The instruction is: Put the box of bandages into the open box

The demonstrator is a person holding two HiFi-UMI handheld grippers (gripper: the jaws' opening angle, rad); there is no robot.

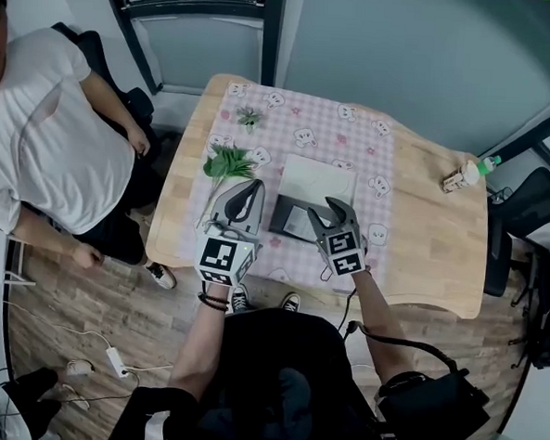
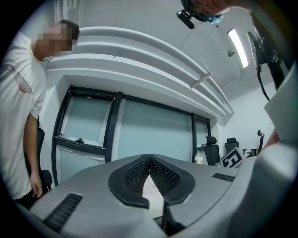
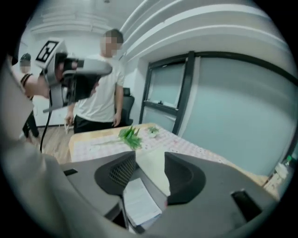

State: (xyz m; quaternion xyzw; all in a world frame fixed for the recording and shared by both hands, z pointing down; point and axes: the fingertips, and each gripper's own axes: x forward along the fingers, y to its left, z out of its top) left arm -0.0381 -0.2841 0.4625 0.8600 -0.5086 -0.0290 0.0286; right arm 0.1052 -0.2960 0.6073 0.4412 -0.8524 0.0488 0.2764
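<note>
Your right claw (image 1: 336, 212), half-narrowed on nothing, hangs straight over the box of bandages (image 3: 139, 202), seemingly already in the open box (image 1: 283, 215) by the worktop (image 1: 421, 261)'s near edge; left claw (image 1: 256, 185) shut.

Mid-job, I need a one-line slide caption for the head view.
Right claw at the open box on the pink-patterned tablecloth, left claw shut beside it, green sprigs beyond.
</note>
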